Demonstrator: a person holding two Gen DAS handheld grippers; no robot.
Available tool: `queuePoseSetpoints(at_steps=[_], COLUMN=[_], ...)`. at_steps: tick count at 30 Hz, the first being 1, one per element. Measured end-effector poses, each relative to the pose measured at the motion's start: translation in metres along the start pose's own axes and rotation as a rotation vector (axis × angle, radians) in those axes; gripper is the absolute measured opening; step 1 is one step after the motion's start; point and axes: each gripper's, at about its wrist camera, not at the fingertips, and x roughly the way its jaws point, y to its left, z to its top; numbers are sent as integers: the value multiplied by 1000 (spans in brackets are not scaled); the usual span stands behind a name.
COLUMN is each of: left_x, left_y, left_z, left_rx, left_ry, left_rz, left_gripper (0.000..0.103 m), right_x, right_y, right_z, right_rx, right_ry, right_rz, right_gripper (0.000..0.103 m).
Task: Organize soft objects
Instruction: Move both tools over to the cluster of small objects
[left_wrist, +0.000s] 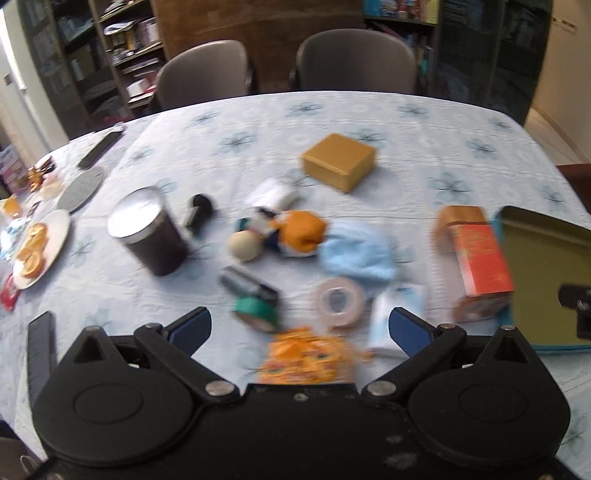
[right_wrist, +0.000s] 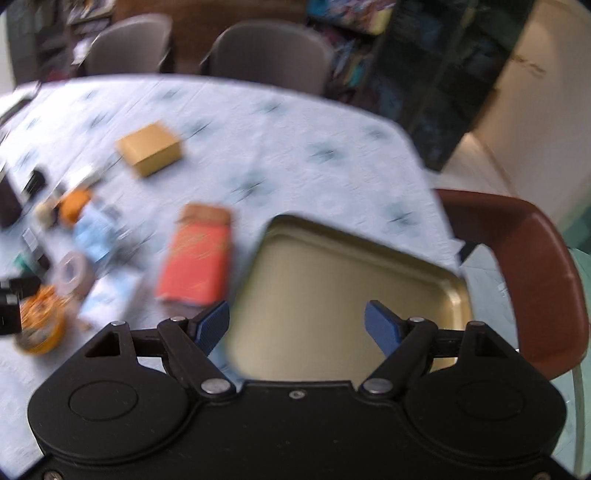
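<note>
Soft things lie mid-table in the left wrist view: a light blue cloth (left_wrist: 356, 254), an orange soft toy (left_wrist: 301, 232) with a cream ball (left_wrist: 244, 245), a white cloth bundle (left_wrist: 273, 194) and an orange patterned pouch (left_wrist: 308, 358). My left gripper (left_wrist: 301, 328) is open and empty just above the pouch. A gold tray (right_wrist: 332, 291) lies at the right, also in the left wrist view (left_wrist: 546, 273). My right gripper (right_wrist: 299, 326) is open and empty over the tray's near edge. The blue cloth (right_wrist: 92, 232) and the orange toy (right_wrist: 74, 206) show blurred at the left.
An orange-red box (left_wrist: 480, 258) lies beside the tray. A brown box (left_wrist: 340, 160), a dark tin (left_wrist: 147, 232), tape rolls (left_wrist: 340, 301) and a green roll (left_wrist: 255, 314) sit among the soft things. A plate of orange slices (left_wrist: 37, 251) is at the left. A red-brown chair (right_wrist: 535, 258) stands at the right.
</note>
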Motion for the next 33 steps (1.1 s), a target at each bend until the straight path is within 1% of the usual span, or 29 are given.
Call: queuePoseSetpoints(at_steps=[2, 4, 6, 8, 10, 13, 15, 17, 21, 23, 28, 29, 31, 33], left_x=[6, 9, 14, 21, 35, 55, 62, 69, 81, 89, 109, 113, 120, 127], left_y=[25, 49, 68, 82, 92, 101, 105, 108, 111, 116, 122, 123, 124, 126], left_z=[-7, -13, -18, -23, -28, -34, -37, -39, -38, -37, -36, -36, -36, -36], left_rx=[-9, -17, -26, -30, -29, -6, 8, 21, 47, 45, 36, 38, 37, 31], left_ry=[6, 9, 15, 25, 66, 125, 136, 146, 171, 185, 228, 236, 251, 272], left_rz=[31, 58, 71, 58, 53, 18, 8, -21, -55, -72, -106, -109, -115, -126], left_gripper=[103, 103, 103, 103, 103, 103, 103, 103, 103, 103, 103, 103, 103, 103], right_x=[6, 8, 11, 16, 22, 29, 34, 39, 62, 72, 92, 95, 95, 94], right_y=[20, 36, 49, 62, 76, 92, 99, 104, 119, 123, 130, 131, 130, 130], right_z=[-3, -6, -8, -8, -6, -3, 2, 6, 12, 13, 10, 9, 8, 7], right_rx=[-29, -37, -28, -37, -44, -24, 7, 44, 71, 78, 105, 111, 130, 133], right_ry=[62, 98, 124, 147, 147, 135, 129, 110, 133, 150, 194, 206, 195, 192], right_rz=[53, 112, 167, 203, 218, 245, 263, 278, 236, 209, 182, 174, 168, 167], right_gripper=[73, 68, 67, 67, 68, 68, 68, 68, 68, 68, 68, 70, 73, 73])
